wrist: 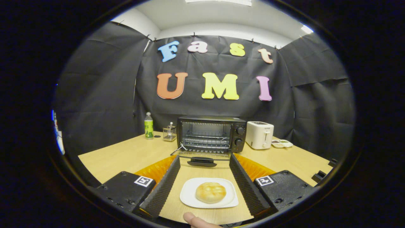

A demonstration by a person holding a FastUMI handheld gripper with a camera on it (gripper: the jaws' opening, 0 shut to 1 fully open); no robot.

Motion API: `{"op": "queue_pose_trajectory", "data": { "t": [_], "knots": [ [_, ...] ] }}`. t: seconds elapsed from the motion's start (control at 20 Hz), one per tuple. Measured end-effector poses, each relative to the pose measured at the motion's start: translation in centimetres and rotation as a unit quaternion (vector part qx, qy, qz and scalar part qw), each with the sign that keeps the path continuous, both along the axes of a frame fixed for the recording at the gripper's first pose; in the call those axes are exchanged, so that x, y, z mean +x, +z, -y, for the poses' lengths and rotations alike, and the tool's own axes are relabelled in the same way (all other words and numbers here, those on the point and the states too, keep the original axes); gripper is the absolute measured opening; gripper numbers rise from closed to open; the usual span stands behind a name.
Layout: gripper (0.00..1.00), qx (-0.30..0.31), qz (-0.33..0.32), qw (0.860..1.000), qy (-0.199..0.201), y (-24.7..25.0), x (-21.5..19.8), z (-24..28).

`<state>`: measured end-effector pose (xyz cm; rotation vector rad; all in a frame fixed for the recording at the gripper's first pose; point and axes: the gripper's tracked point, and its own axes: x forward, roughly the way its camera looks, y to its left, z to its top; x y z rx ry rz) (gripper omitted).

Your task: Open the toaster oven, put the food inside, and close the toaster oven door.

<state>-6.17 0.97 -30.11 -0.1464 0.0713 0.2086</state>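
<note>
A black toaster oven (211, 133) stands on the wooden table beyond my fingers. Its glass door (202, 157) is folded down flat toward me, so the wire rack inside shows. A round golden bun (210, 192) lies on a white square plate (190, 194) on the table, between my two fingers. My gripper (205, 160) is open, the fingers spread wide on either side of the plate and touching neither plate nor bun. The fingertips reach as far as the door's front edge with its dark handle.
A white pop-up toaster (259, 135) stands right of the oven, with a small tray of food (282, 143) beside it. Left of the oven are a wire holder (169, 133) and a green bottle (148, 126). A fingertip (193, 219) pokes in below the plate.
</note>
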Motion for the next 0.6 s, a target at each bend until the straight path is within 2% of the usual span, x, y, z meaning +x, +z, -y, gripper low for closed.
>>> {"op": "queue_pose_trajectory", "data": {
  "t": [0.2, 0.35, 0.6],
  "knots": [
    [1.00, 0.017, -0.007, 1.000, 0.018, -2.2, -1.0, 0.2],
    [1.00, 0.003, -0.009, 1.000, 0.007, -3.2, -0.5, 1.0],
    [1.00, 0.000, -0.082, 0.997, 0.001, -8.0, 0.5, 1.0]
  ]
}}
